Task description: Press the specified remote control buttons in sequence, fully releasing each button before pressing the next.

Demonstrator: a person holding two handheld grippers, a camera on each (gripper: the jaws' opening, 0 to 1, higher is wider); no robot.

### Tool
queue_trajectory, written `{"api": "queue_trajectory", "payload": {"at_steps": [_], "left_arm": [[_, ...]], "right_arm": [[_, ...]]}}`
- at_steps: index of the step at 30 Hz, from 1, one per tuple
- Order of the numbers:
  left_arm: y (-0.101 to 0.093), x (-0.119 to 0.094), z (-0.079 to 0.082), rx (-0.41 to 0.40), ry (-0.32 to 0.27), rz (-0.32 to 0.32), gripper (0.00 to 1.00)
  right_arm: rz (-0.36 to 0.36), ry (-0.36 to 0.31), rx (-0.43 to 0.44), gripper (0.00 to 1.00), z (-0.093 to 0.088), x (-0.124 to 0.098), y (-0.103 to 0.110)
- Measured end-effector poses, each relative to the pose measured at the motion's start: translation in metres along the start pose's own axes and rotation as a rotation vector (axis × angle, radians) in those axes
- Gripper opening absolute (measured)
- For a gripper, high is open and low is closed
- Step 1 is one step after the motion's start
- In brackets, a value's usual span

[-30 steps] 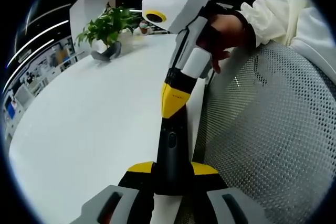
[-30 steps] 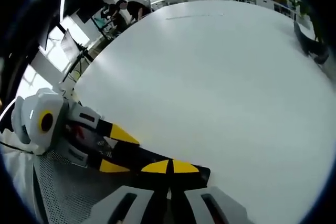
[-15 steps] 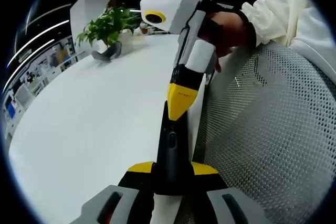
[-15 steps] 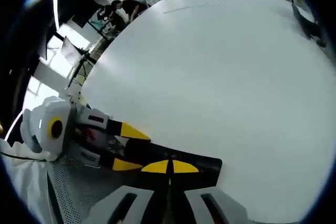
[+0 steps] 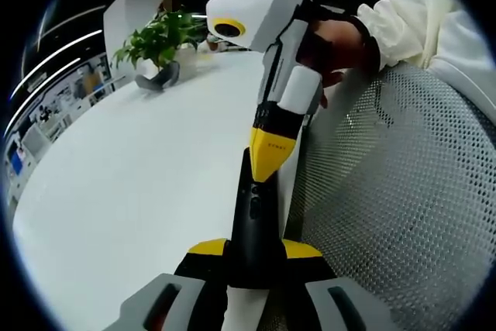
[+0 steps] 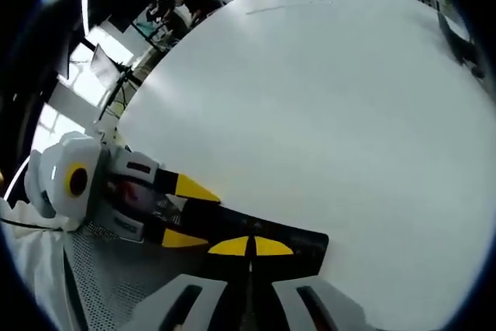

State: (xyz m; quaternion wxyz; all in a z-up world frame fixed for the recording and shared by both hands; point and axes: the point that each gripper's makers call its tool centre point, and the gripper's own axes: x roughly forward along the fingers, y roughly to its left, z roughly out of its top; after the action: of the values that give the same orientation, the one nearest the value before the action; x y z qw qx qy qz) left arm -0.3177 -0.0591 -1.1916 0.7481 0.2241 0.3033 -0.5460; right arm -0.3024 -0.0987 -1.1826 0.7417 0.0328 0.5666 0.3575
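- Left gripper: yellow-tipped jaws closed on the near end of the black remote control, one jaw on each side. Remote runs straight away from the camera.
- Right gripper: jaws drawn together with no gap between the yellow tips, nothing held. Closed tip rests on top of the remote, in the area of its small round button.
- In the left gripper view, the right gripper comes down from above, pointing at the remote's upper face. The person's hand, white sleeve behind it, grips its handle.
- Remote sits at the edge of the white table, beside a grey mesh chair back.
- Far side of the table: potted green plant, dark curved object at its base.
- Background, right gripper view: people near bright windows.
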Motion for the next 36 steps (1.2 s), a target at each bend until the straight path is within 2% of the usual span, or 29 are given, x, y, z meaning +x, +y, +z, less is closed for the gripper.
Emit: {"api": "queue_trajectory", "payload": {"at_steps": [7,11,15,20,25,34,36], "left_arm": [[0.0003,0.0001,0.0000,-0.003,0.001,0.001,0.24],[0.0002,0.0003,0.0000,0.002,0.008,-0.001,0.24],[0.0002,0.0003,0.0002,0.005,0.009,-0.002,0.24],[0.0002,0.0002,0.0003,0.006,0.008,-0.002,0.24],[0.0004,0.0003,0.0004,0.009,0.012,-0.006,0.25],[0.0007,0.0001,0.0004,0.005,0.013,-0.011,0.25],[0.0007,0.0001,0.0004,0.002,0.014,-0.010,0.25]], "right_arm": [[0.010,-0.006,0.021,0.00,0.0003,0.0000,-0.0007],[0.025,-0.015,0.065,0.00,0.0010,0.0002,-0.0034],[0.019,-0.011,0.031,0.00,0.0008,0.0004,-0.0006],[0.039,-0.008,0.074,0.00,0.0013,-0.0006,-0.0018],[0.038,-0.006,0.071,0.00,0.0012,-0.0010,0.0003],[0.023,0.015,0.085,0.00,-0.0016,-0.0030,-0.0016],[0.018,0.037,0.090,0.00,-0.0047,-0.0040,-0.0014]]}}
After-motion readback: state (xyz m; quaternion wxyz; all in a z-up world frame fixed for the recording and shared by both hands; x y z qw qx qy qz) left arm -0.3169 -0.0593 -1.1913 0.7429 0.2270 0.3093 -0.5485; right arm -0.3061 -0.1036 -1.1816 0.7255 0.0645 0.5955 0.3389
